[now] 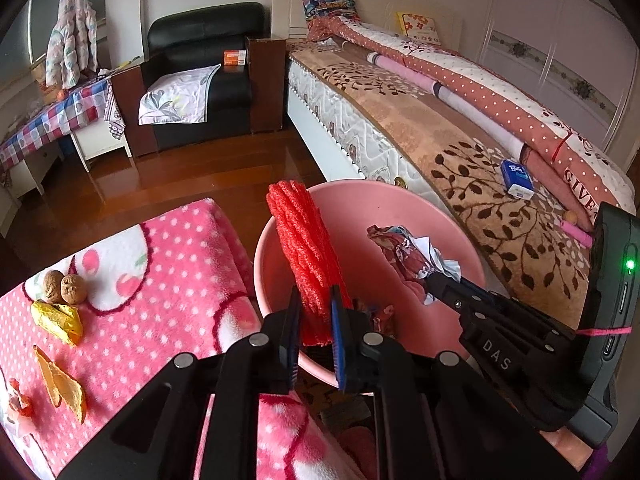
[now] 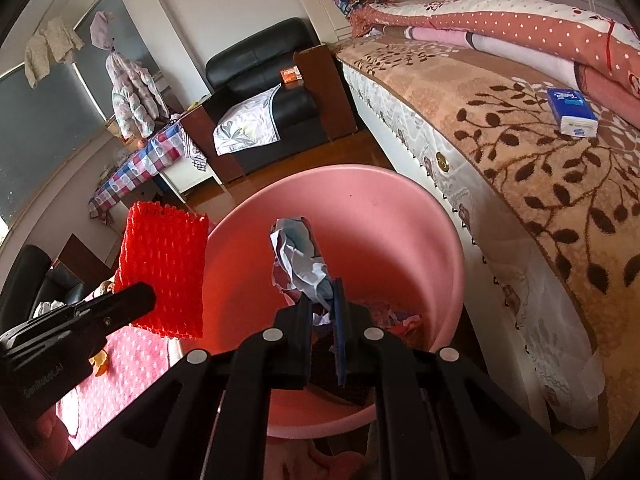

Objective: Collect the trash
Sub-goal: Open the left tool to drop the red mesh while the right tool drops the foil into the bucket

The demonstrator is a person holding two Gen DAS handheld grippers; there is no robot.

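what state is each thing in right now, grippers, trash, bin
left gripper: shut on the red foam net, above the bin
red foam net: held upright, not yet dropped
right gripper: shut on the crumpled wrapper
crumpled wrapper: held over the bin's opening
pink bin: open, some trash already inside
yellow peels: lying on the pink blanket, uncollected
walnuts: whole, on the blanket

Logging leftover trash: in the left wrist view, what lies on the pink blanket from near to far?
Orange peel → yellow wrapper → two walnuts.
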